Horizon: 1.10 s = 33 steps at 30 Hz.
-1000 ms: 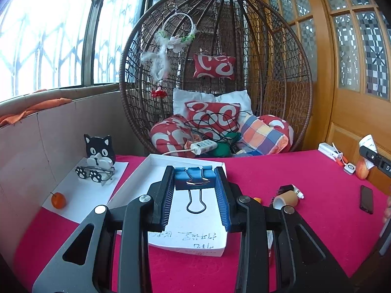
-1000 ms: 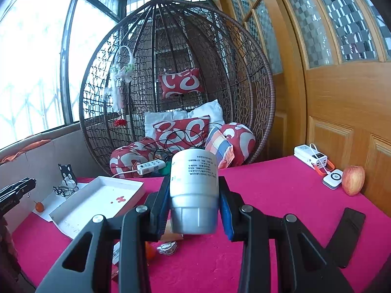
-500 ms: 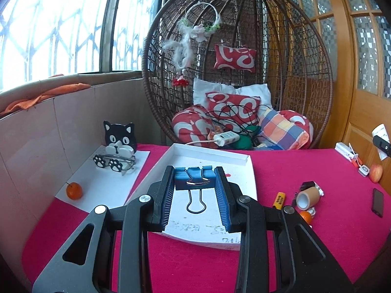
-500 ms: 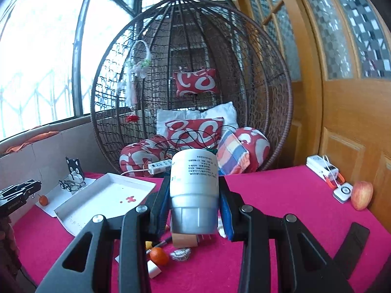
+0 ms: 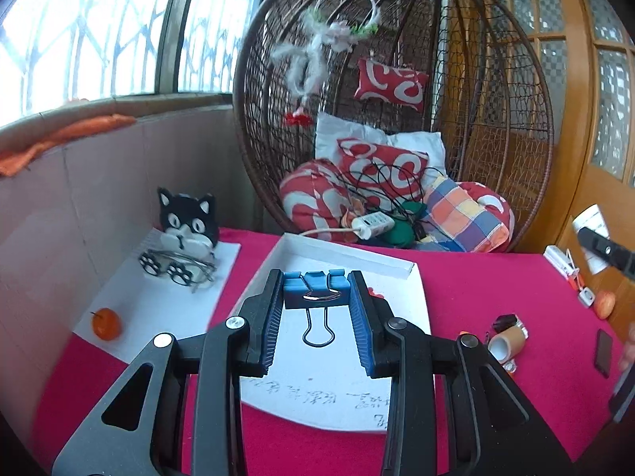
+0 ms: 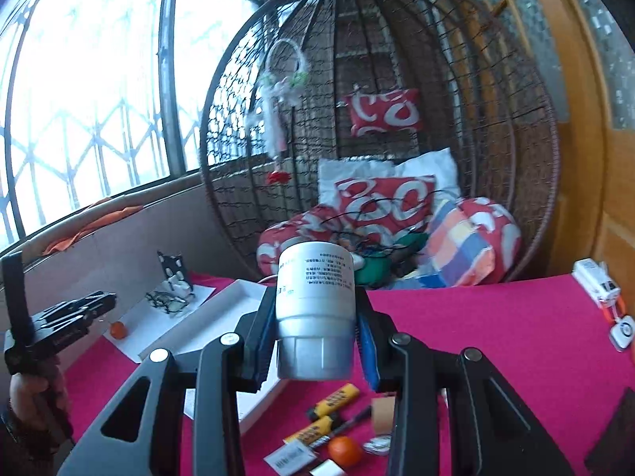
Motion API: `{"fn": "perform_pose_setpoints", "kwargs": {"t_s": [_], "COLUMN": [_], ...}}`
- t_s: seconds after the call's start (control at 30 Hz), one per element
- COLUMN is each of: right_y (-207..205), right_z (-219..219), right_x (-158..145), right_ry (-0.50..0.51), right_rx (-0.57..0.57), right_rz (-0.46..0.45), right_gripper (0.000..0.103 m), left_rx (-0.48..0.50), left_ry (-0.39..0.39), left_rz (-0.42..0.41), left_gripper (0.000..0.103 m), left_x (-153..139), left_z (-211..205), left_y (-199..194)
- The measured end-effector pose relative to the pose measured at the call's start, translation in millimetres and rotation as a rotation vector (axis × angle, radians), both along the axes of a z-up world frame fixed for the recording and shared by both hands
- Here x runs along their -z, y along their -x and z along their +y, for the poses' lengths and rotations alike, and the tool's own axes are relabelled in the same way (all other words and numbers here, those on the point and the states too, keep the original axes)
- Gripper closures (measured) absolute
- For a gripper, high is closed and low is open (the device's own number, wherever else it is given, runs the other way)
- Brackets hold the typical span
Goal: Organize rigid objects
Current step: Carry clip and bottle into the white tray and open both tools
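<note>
My left gripper (image 5: 316, 291) is shut on a blue binder clip (image 5: 316, 285), whose wire handle hangs down between the fingers. It hovers over a white shallow box (image 5: 405, 267) on the red table. My right gripper (image 6: 315, 317) is shut on a grey-white plastic bottle (image 6: 313, 309), held upside down with printed text on its side. The white box (image 6: 222, 305) lies ahead and left of the bottle. The left gripper's body (image 6: 59, 325) and the hand holding it show at the left edge of the right wrist view.
A cat-shaped glasses stand (image 5: 186, 230) and a small orange (image 5: 106, 323) sit on white paper at left. Yellow markers (image 6: 333, 400), a tape roll (image 5: 506, 341), an orange (image 6: 344, 450) and small items lie on the cloth. A wicker hanging chair (image 5: 397, 119) stands behind; an apple (image 5: 604, 303) and phone (image 5: 604, 353) at right.
Both grippers have moved left across the table with their objects still held. The white box now sits under the left gripper, and the right view now shows markers and an orange below the bottle.
</note>
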State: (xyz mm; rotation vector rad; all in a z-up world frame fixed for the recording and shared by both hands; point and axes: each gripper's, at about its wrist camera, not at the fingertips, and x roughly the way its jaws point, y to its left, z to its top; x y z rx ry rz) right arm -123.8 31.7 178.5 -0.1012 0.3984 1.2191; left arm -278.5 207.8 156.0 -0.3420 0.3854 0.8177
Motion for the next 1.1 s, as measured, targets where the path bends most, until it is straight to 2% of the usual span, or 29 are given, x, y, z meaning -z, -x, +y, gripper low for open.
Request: {"fn": "perform_pose_setpoints", "kwargs": {"t_s": [0.17, 0.27, 0.37, 0.47, 0.53, 0.73, 0.93, 1.0, 1.03, 1.07, 1.1], "right_y": [6.0, 4.5, 5.2, 8.3, 10.5, 13.5, 15.1, 16.3, 16.5, 17.4, 17.6], "right_z": [51.6, 81.6, 113.9, 140.6, 153.6, 179.1, 186.0, 185.3, 186.9, 185.5, 182.9], "right_x": [12.0, 27.6, 52.4, 82.5, 101.4, 134.5, 140.6, 138.0, 136.9, 134.4, 131.6], "right_ry": [0.073, 0.138, 0.224, 0.309, 0.354, 0.432, 0.436, 0.425, 0.42, 0.411, 0.401], "right_rx": [-0.074, -0.099, -0.112, -0.12, -0.13, -0.127, -0.1, -0.107, -0.111, -0.112, -0.084], "right_rz": [0.067, 0.118, 0.156, 0.196, 0.228, 0.227, 0.181, 0.17, 0.167, 0.163, 0.143], "right_gripper": [0.067, 0.067, 0.067, 0.067, 0.067, 0.067, 0.066, 0.064, 0.057, 0.028, 0.008], "left_rx": [0.004, 0.002, -0.006, -0.031, -0.035, -0.041, -0.062, -0.06, -0.074, -0.093, -0.113], "left_ry": [0.074, 0.122, 0.167, 0.181, 0.209, 0.234, 0.26, 0.26, 0.256, 0.246, 0.23], "left_rz": [0.053, 0.117, 0.19, 0.251, 0.267, 0.298, 0.3, 0.28, 0.273, 0.267, 0.256], "left_gripper": [0.071, 0.071, 0.071, 0.071, 0.071, 0.071, 0.07, 0.05, 0.015, 0.0, 0.0], "left_x": [19.1, 40.1, 65.5, 86.5, 98.7, 114.1, 116.6, 113.5, 111.3, 109.4, 106.8], "left_z": [33.9, 58.3, 75.5, 84.8, 88.5, 95.9, 104.0, 104.8, 105.0, 104.3, 104.1], "left_y": [-33.0, -56.9, -77.3, -90.4, -95.4, -100.6, -98.8, -96.8, -94.5, -91.0, -86.4]}}
